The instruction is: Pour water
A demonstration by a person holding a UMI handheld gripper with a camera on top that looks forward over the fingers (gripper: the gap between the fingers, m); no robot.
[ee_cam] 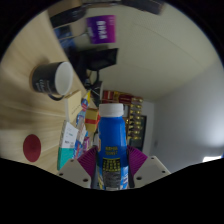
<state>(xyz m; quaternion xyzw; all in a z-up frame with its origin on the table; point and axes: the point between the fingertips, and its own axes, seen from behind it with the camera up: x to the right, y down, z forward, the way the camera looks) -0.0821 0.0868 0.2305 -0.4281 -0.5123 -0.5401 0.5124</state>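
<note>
Pads [87, 160] of your claw [112, 170] press on both flanks of the blue bottle [111, 140], so it is clamped around the labelled lower body and rides with you. That low grip leaves the neck free, which suits a pour. The white cap [113, 108] appears to be on, so you would judge that no water can leave yet. The whole scene sits tilted, the desk [40, 50] sloping across the view, which suggests you are carrying the bottle leaned over rather than upright. Beside the bottle lie some colourful packets or cards [74, 132] and a red disc [31, 149]. Further off on the desk stands a dark mug [53, 78] with its mouth open toward you, the likely target, well apart from the bottle. Beyond it sits a purple box [101, 27].
</note>
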